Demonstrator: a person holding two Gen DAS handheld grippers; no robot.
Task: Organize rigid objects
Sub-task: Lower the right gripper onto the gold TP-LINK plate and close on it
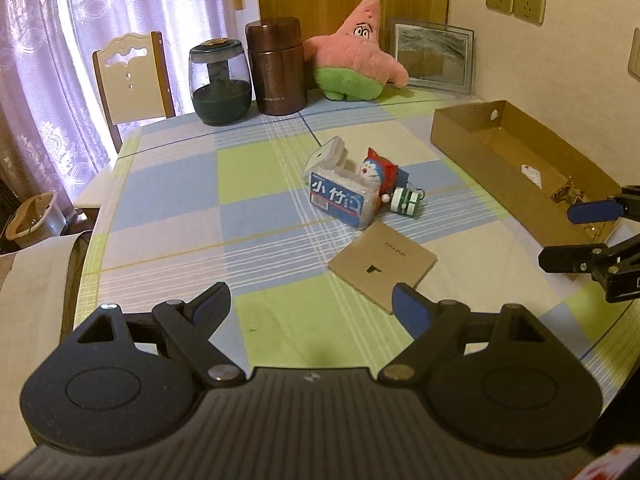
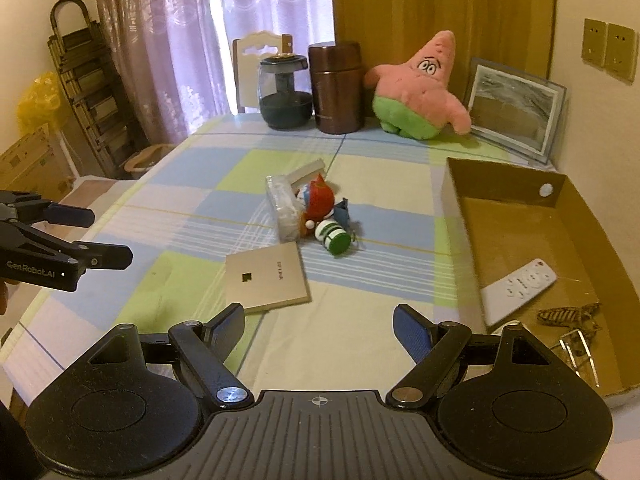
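A small pile lies mid-table: a blue-and-white pack [image 1: 342, 196] [image 2: 284, 208] with its lid up, a red-hooded cat figurine [image 1: 378, 172] [image 2: 316, 200] and a green-and-white bottle [image 1: 406, 202] [image 2: 332, 236]. A flat tan box [image 1: 382, 266] [image 2: 268, 280] lies nearer to me. At the right stands an open cardboard tray [image 1: 460, 128] [image 2: 460, 216] holding a white remote [image 2: 518, 284] and a wood-and-wire piece [image 2: 568, 314]. My left gripper [image 1: 310, 294] [image 2: 109, 236] hovers open and empty near the tan box. My right gripper [image 2: 319, 312] [image 1: 558, 235] is open and empty beside the tray.
Along the table's far edge stand a dark glass jar [image 1: 221, 82], a brown canister [image 1: 277, 66], a pink star plush [image 1: 358, 56] and a framed picture [image 1: 432, 56] against the wall. A chair [image 1: 130, 76] stands behind the table, before the curtain.
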